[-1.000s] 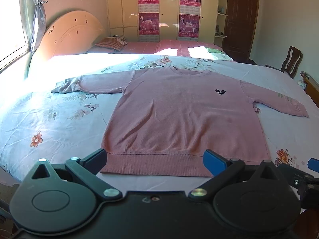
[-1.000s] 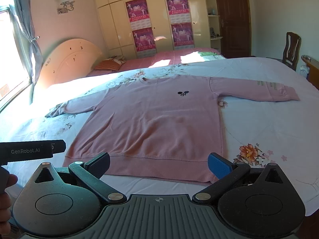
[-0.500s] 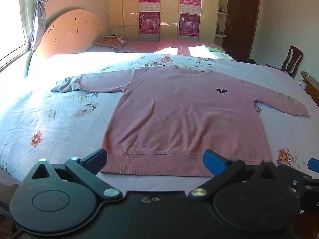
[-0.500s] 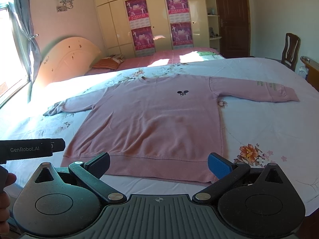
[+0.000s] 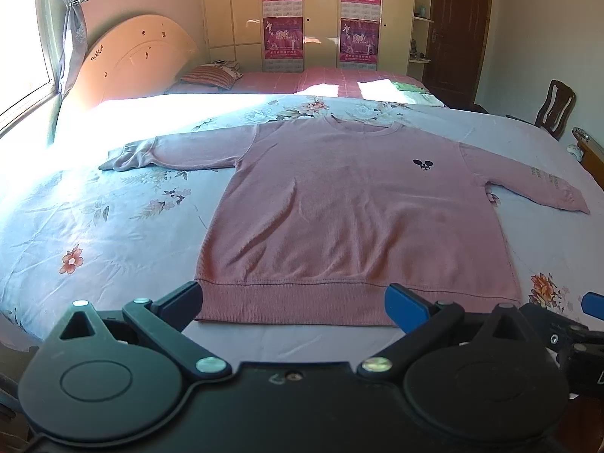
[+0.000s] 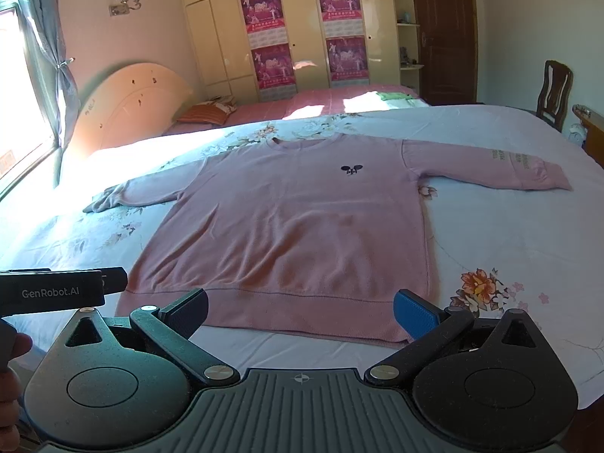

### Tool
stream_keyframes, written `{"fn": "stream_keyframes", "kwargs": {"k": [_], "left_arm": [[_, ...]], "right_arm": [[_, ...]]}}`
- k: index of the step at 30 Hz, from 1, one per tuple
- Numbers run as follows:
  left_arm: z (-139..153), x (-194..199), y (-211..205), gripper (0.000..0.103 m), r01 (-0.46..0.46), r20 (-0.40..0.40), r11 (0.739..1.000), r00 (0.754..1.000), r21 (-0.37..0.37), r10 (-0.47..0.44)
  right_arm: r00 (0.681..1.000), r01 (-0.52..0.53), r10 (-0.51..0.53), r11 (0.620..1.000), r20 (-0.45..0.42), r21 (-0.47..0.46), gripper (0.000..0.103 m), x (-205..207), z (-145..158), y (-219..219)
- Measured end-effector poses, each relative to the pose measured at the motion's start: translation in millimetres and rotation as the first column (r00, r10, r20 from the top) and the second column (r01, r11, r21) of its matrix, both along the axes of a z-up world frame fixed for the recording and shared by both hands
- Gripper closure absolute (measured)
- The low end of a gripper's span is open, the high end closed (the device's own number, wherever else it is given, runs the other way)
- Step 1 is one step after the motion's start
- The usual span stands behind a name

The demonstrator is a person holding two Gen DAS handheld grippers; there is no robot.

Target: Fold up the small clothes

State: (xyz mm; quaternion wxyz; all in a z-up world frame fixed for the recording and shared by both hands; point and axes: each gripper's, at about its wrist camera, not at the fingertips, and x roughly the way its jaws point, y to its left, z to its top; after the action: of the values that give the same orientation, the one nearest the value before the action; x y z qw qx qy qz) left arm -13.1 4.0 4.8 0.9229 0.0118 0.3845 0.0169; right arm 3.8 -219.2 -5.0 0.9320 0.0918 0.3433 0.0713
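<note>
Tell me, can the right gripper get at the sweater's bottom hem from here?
Probably yes: the right gripper is open, and the pink sweater's hem lies flat directly ahead with nothing between.

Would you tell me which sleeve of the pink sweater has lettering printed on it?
The sleeve stretched toward the wooden chair: that printed sleeve carries pale lettering near its cuff, while the plain sleeve toward the window has none.

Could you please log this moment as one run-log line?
phase: pre-grasp | pink sweater flat, unfolded on bed | left gripper open | right gripper open
</note>
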Motion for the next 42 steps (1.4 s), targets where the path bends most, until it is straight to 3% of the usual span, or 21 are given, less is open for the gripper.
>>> {"fn": "stream_keyframes", "kwargs": {"k": [42], "left_arm": [[-1.5, 4.6, 3.7, 0.000, 0.003, -0.011, 1.000, 1.000, 0.005, -0.003]], "right_arm": [[1.000, 0.030, -0.030, 0.999, -0.010, -0.011, 0.000, 3.1, -1.5, 3.1]]}}
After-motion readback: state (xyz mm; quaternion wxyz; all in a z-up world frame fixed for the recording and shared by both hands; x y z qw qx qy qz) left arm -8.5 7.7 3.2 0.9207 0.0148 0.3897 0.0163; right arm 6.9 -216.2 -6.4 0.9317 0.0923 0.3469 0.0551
